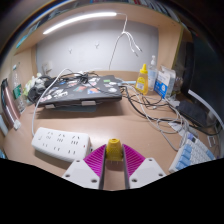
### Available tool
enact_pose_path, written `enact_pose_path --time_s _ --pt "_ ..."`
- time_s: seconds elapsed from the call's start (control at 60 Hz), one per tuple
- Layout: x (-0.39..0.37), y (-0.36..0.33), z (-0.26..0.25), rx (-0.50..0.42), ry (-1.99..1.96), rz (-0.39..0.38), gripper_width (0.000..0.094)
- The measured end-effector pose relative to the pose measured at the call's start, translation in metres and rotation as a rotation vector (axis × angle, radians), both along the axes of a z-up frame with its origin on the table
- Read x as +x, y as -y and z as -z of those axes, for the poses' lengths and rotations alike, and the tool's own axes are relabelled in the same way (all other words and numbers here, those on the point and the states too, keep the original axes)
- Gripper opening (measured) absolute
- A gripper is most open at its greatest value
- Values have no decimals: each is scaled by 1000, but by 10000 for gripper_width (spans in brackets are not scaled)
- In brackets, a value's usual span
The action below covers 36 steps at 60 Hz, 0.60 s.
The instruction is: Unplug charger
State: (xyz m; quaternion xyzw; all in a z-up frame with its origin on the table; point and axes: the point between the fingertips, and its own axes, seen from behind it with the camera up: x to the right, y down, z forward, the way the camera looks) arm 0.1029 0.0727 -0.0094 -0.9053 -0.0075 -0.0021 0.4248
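Wooden desk [120,118] carries a white power strip [62,143], long axis running left-right. Right of the strip, the gripper [115,166] has its magenta pads clenched on a small yellow charger [115,151], which stands upright.

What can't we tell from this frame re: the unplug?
- Yellow object, gripper view: sits between the magenta pads, which cover its sides; contact unclear.
- White power strip: which sockets are occupied is too small to tell.
- White cables: ends lost behind the laptop and clutter.
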Motion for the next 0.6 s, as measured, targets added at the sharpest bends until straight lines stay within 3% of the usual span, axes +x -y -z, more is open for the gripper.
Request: enact_pose_path --time_s 0.183,0.233,0.283,0.367,0.433,0.6 --pt "-8 -9 5 3 -12 -20 406" --pt "-12 -7 3 4 -23 -34 575" --pt "-7 -5 -2 17 -8 -18 656" --pt "-2 0 -17 64 16 -24 932" --pt "-2 11 -31 84 -6 -25 877" --pt "-3 52 -66 135 -77 -51 881"
